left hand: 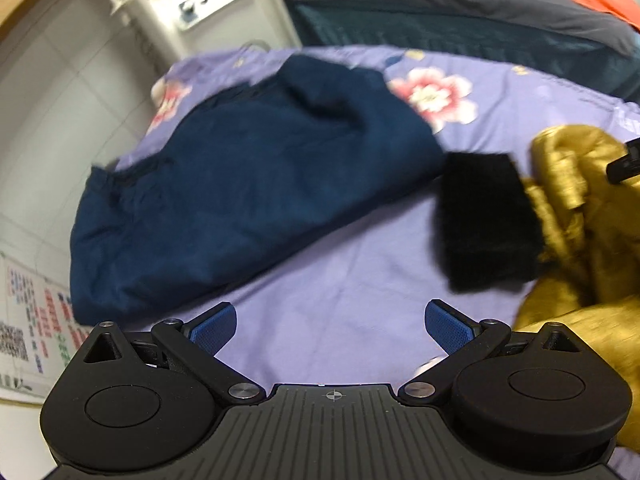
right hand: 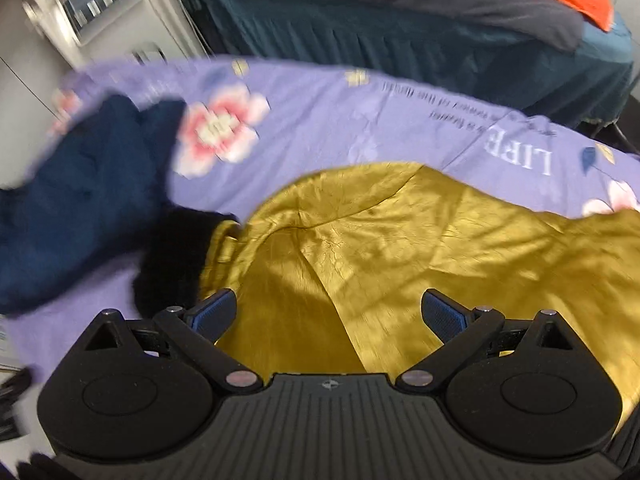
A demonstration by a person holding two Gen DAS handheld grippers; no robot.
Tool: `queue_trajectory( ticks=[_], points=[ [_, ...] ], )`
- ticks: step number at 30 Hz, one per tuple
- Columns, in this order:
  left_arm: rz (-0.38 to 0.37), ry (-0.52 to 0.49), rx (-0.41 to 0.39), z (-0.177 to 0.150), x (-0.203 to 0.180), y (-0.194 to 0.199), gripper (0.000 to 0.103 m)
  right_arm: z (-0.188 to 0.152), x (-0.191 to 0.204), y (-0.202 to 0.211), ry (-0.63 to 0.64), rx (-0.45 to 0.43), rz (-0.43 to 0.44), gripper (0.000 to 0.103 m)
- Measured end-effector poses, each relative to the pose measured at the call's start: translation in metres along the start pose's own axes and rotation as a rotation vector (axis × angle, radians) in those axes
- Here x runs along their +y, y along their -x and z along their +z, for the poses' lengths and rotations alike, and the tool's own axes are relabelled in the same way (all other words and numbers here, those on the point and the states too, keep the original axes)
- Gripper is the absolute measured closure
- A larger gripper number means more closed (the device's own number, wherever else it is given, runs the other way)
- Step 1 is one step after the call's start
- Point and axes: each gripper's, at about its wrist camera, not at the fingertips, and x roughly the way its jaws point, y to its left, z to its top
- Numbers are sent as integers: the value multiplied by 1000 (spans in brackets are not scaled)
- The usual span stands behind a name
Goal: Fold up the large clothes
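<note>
Left: navy garment (left hand: 248, 184) lying crumpled on the lilac floral sheet (left hand: 340, 280). Centre: left gripper (left hand: 331, 326), fingers spread apart and empty, above bare sheet; black fuzzy piece (left hand: 486, 222) touching the gold satin garment (right hand: 420, 248). Right: right gripper (right hand: 329, 318), fingers likewise apart, over the gold cloth

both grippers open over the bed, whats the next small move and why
Probably lower the right gripper onto the gold garment and close on an edge. It hangs open right above that crumpled, unfolded cloth, while the left gripper is open over bare purple sheet, holding nothing. The navy garment already lies bundled aside.
</note>
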Motion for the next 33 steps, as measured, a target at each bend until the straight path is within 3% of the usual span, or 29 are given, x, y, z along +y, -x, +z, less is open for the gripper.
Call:
queue_trajectory(
  ticks=[5, 7, 8, 9, 10, 12, 13, 19, 23, 28, 31, 33],
  points=[
    [-23, 19, 49, -14, 25, -23, 0, -20, 14, -56, -14, 135, -54, 8],
    [-43, 8, 30, -15, 26, -26, 0, -32, 14, -56, -22, 116, -40, 13],
    [-58, -4, 20, -14, 25, -27, 0, -39, 12, -49, -19, 83, -19, 27],
    [-77, -19, 13, -12, 21, -29, 0, -45, 11, -42, -19, 56, -2, 50],
    [-92, -34, 12, -9, 16, -33, 0, -50, 9, -33, -28, 35, 7, 60],
    [-124, -67, 3, -1, 4, -38, 0, -59, 4, -12, -58, -8, 33, 90],
    [-140, -86, -9, 2, -2, -38, 0, -63, 1, 0, -73, -38, 40, 93],
    [-201, -207, -139, 29, -48, -27, 0, -94, -52, 120, -181, -274, 13, 95],
    [-239, -223, -187, 39, -77, -12, 0, -160, -121, 201, -289, -382, -113, 95],
    [-268, -275, -202, 45, -124, -1, 0, -291, -211, 246, -591, -319, -293, 95],
    [-288, -323, -201, 47, -155, 2, 0, -365, -242, 236, -777, -214, -349, 95],
    [-305, -366, -210, 49, -177, 4, 0, -394, -248, 219, -822, -141, -363, 90]
  ],
)
